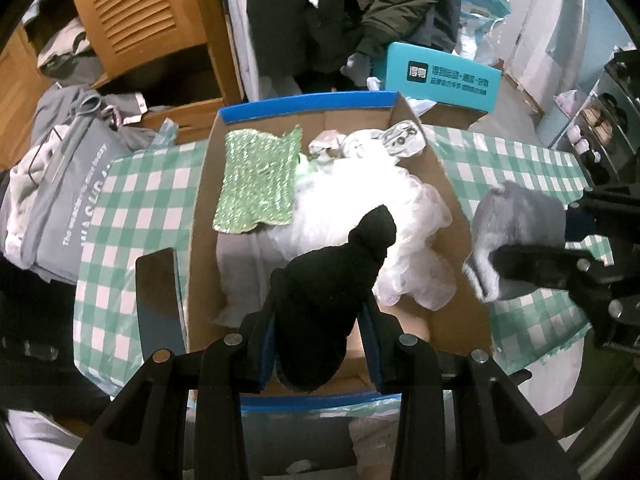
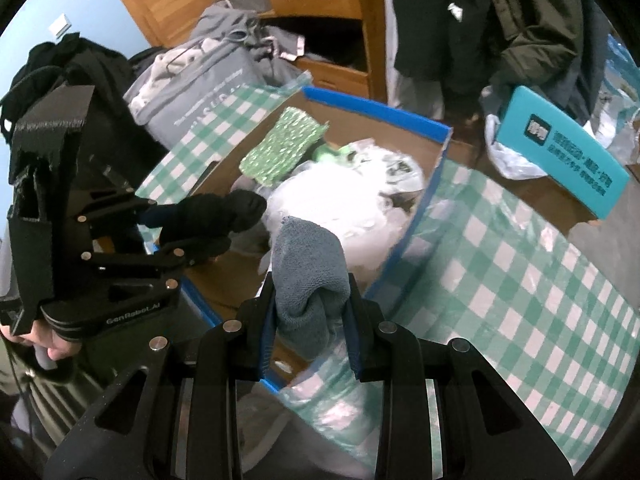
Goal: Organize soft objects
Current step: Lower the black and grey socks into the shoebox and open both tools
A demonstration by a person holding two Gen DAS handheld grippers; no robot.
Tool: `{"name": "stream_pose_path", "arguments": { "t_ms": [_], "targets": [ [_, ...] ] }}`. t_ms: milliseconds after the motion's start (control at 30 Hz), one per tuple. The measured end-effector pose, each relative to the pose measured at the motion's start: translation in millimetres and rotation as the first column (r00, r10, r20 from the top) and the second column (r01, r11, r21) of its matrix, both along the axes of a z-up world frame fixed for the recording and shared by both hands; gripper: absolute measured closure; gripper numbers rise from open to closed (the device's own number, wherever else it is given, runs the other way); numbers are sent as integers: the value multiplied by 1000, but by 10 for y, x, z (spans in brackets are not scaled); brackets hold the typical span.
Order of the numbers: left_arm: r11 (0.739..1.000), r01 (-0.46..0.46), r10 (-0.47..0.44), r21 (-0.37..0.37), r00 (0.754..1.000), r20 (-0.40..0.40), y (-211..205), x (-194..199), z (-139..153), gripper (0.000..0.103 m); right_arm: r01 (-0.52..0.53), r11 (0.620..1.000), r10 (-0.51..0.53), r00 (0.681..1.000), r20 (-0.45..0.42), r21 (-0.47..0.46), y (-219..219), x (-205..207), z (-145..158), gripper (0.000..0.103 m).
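Your left tool (image 1: 320, 320) pinches a black sock (image 1: 332, 300) over the box (image 1: 460, 216). Your right tool (image 2: 310, 312) pinches a gray sock (image 2: 308, 268) beside it. Both still need dropping in.

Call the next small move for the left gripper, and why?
Probably open the left gripper and drop the black sock: its jaws grip the sock directly over the open cardboard box, above the white plastic bags. The right gripper holds the gray sock near the box's edge.

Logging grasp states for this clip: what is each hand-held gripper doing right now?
Left hand-held gripper: closed on the black sock.
Right hand-held gripper: closed on the grey sock.
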State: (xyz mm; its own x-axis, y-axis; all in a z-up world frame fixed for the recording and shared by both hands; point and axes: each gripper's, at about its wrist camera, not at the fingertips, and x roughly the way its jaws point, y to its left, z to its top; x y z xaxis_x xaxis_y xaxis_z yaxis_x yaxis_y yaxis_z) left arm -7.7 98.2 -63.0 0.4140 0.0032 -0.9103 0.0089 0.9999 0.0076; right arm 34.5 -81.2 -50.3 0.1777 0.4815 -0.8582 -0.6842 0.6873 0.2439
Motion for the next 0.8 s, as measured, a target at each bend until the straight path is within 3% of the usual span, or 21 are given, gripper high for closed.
{"name": "stream_pose_path", "arguments": {
  "t_ms": [200, 333, 500, 567, 633, 800],
  "targets": [
    [999, -39, 38, -24, 999, -34, 122, -26, -86, 64, -47, 999, 46, 999, -23, -19, 191, -71, -96, 75],
    [998, -55, 54, -27, 998, -45, 157, -31, -109, 60, -63, 997, 62, 997, -37, -37, 254, -103, -166, 70],
    [998, -61, 60, -27, 997, -43, 162, -39, -98, 50, -54, 998, 52, 998, -44, -45, 239, -73, -196, 63],
    [997, -68, 66, -29, 997, -40, 170, -38, -82, 36, -48, 998, 46, 998, -46, -44, 231, -63, -191, 56],
    [997, -72, 71, -26, 997, -25, 171, -37, -53, 31, -41, 998, 39, 998, -47, -40, 216, -58, -183, 54],
    [997, -76, 76, -31, 997, -13, 177, -27, 2, 30, -23, 999, 21, 999, -39, -34, 169, -33, -150, 49]
  ]
}}
